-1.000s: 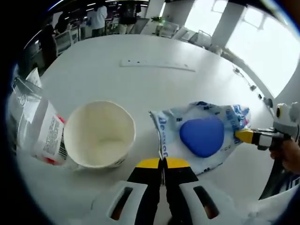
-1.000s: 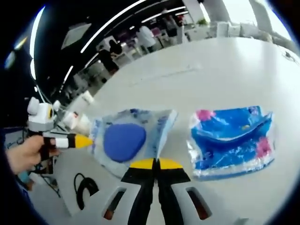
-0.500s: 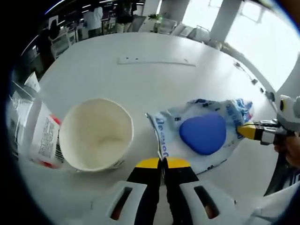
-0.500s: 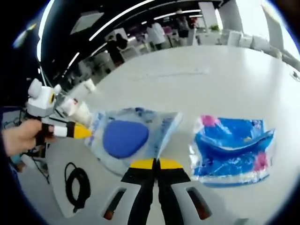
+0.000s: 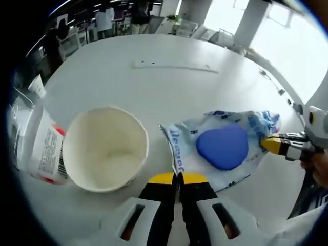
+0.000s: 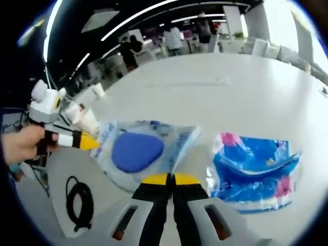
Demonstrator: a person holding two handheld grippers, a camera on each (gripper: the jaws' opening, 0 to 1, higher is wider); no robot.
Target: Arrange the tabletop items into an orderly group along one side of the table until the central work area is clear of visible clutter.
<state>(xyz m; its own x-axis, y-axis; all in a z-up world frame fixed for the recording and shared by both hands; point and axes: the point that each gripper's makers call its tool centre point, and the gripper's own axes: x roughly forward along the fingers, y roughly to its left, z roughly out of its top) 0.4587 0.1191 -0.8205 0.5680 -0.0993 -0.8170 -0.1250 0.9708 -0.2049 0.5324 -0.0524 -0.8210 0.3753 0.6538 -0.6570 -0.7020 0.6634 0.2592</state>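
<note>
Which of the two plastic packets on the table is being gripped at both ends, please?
The clear packet with the blue oval pad: the right gripper and left gripper pinch opposite edges. The blue-and-pink packet lies untouched beside it.

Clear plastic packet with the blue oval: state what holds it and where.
Both claws pinch the clear plastic packet with the blue oval: the left claw at one edge, the right claw at the opposite edge.
</note>
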